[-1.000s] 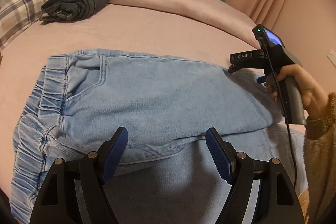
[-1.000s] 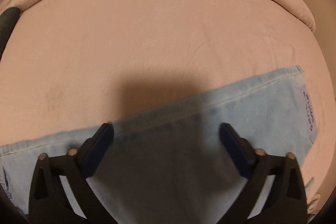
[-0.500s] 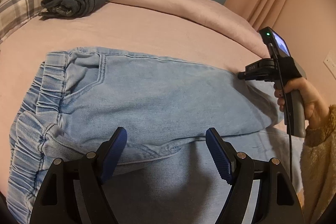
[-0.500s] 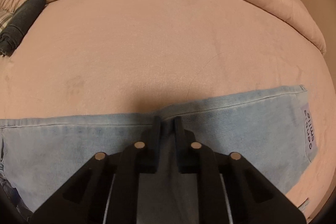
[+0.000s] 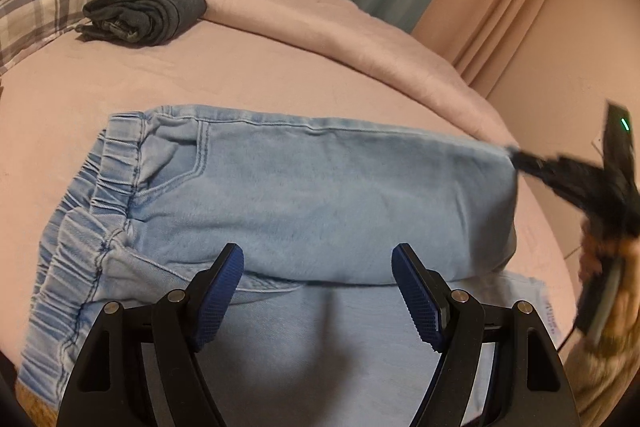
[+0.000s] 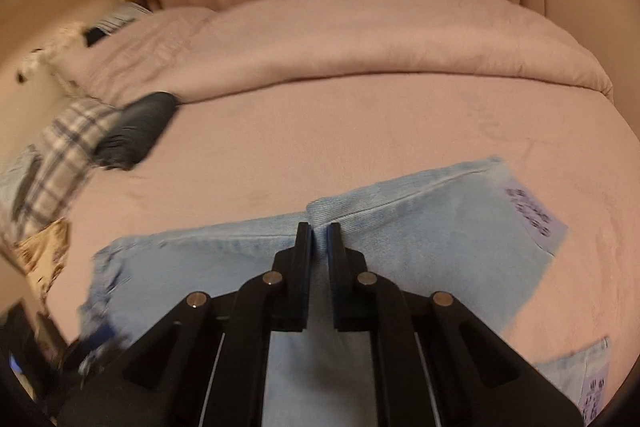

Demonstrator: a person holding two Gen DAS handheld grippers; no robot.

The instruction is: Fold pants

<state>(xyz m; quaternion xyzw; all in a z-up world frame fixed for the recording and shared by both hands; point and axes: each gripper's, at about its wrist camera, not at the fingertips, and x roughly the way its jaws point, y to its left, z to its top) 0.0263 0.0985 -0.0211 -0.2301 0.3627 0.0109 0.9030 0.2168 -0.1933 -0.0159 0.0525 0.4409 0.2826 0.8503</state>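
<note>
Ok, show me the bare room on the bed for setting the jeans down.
Bare sheet lies between the jeans and the duvet, running right of the dark bundle. Crowded: the plaid pillow corner by the bundle.

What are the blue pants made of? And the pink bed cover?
The blue pants look like light-washed denim: you can see a woven twill grain, stitched seams and a gathered stretchy waistband. The pink bed cover looks like soft, matte, slightly fuzzy fabric, maybe fleece or brushed cotton; the pictures can't say which.
</note>
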